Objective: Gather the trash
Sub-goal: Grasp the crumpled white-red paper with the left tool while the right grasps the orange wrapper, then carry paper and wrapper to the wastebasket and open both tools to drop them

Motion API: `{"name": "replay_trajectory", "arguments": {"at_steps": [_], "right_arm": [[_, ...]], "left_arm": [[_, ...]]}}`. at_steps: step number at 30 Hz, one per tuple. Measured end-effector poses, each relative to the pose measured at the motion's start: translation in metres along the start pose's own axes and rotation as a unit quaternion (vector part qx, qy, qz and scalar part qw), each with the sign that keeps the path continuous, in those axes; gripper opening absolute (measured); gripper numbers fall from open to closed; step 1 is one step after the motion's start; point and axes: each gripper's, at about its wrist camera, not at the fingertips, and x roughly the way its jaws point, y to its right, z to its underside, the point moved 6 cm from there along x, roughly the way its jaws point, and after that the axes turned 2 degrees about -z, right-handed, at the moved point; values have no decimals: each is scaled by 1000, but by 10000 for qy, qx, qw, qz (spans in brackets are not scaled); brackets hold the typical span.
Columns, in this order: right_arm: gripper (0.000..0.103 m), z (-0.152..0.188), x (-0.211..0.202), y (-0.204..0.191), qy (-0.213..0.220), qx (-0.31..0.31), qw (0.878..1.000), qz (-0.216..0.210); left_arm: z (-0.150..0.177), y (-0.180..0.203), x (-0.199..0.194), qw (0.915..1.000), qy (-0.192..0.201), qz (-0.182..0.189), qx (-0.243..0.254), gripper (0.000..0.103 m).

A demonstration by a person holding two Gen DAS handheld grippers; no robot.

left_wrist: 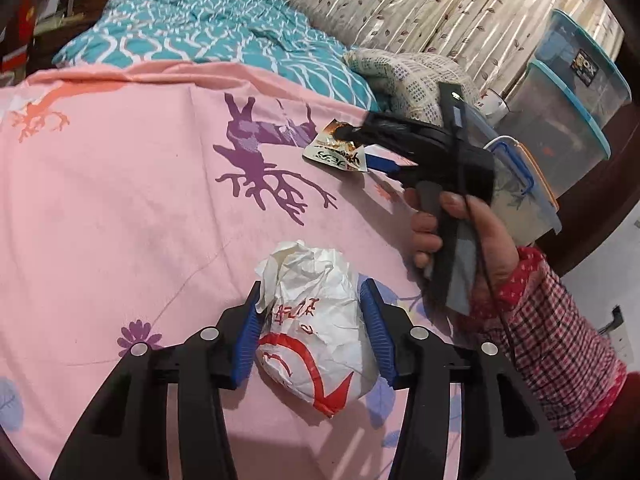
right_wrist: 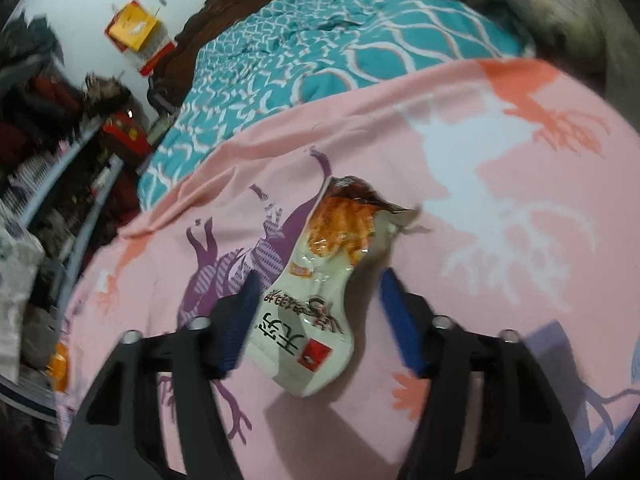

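Your left gripper (left_wrist: 312, 320) clamps a crumpled white paper ball (left_wrist: 316, 332); your right gripper (right_wrist: 316, 316) straddles a glossy snack wrapper (right_wrist: 316, 280) without pinching it, both on the soft pink bedsheet (left_wrist: 120, 220).

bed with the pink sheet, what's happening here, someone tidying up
A person is picking litter off the pink deer-print bedsheet with a handheld gripper in each hand. The left gripper is clamped on a crumpled white paper wrapper with red print, blue pads pressing its sides. The right gripper straddles a flattened white snack packet with an orange food picture; its right pad stands clear of the packet, so it is not gripped yet. Both pieces still lie on the sheet.
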Motion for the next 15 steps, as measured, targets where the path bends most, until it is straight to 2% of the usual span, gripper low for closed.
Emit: {"name": "replay_trajectory", "arguments": {"at_steps": [2, 8, 15], "right_arm": [[28, 2, 6, -6, -60, -175, 9997, 142], [26, 8, 4, -8, -143, -67, 9998, -91], [25, 44, -27, -10, -317, -49, 9982, -509]], "left_arm": [[0, 1, 0, 10000, 18, -1, 22, 47], [1, -2, 0, 10000, 57, 62, -50, 48], [1, -2, 0, 9999, 90, 64, -90, 49]]}}
